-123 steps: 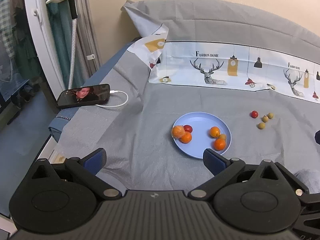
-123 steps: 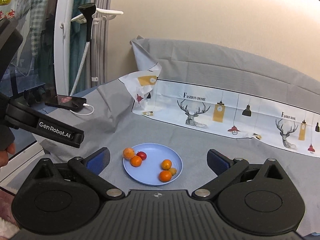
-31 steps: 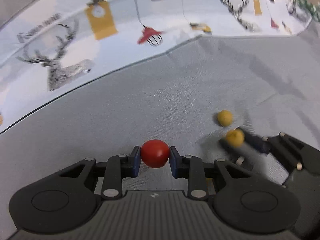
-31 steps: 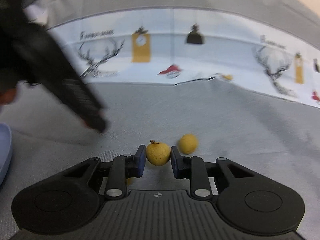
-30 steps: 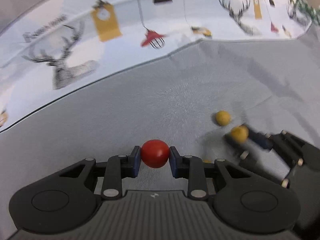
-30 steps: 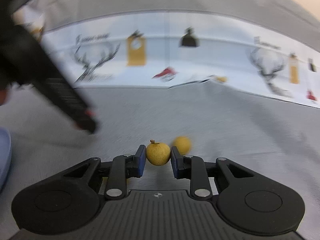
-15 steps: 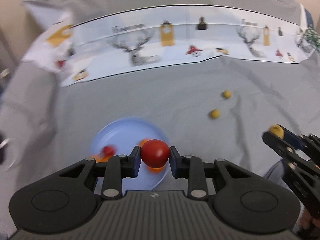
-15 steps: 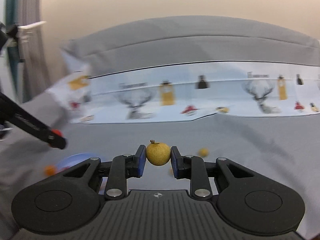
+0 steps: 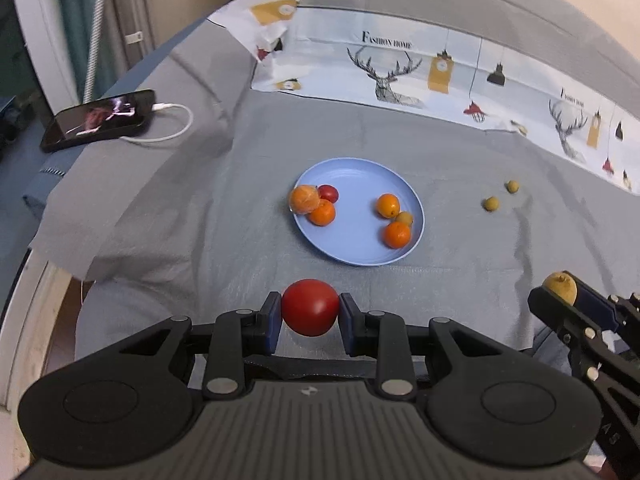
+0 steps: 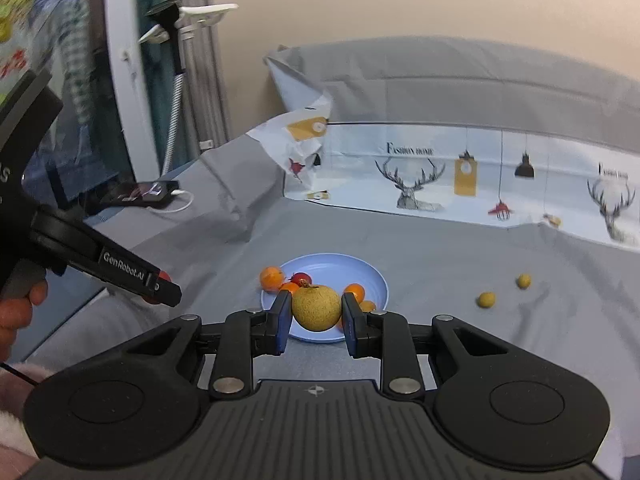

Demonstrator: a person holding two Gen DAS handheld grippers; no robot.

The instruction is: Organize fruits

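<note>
My left gripper (image 9: 310, 314) is shut on a red round fruit (image 9: 310, 307), held above the grey cloth just in front of the blue plate (image 9: 360, 172). The plate holds several orange fruits (image 9: 322, 213), a small red fruit (image 9: 329, 192) and a small yellow one (image 9: 405, 218). My right gripper (image 10: 316, 312) is shut on a yellow-green round fruit (image 10: 316, 307), raised in front of the plate (image 10: 360, 268). It also shows at the right edge of the left wrist view (image 9: 562, 294). Two small yellow fruits (image 9: 491, 203) (image 9: 512, 186) lie on the cloth right of the plate.
A phone (image 9: 98, 120) on a white cable lies at the left edge of the grey cloth. A white printed sheet (image 9: 440, 72) with deer runs along the back. A lamp stand (image 10: 174, 80) and curtain are at the far left. A hand (image 10: 16, 312) holds the left gripper's handle.
Both grippers have lifted away from the small yellow fruits and swung left toward the blue plate, each still carrying its fruit. The plate and phone have come into view.
</note>
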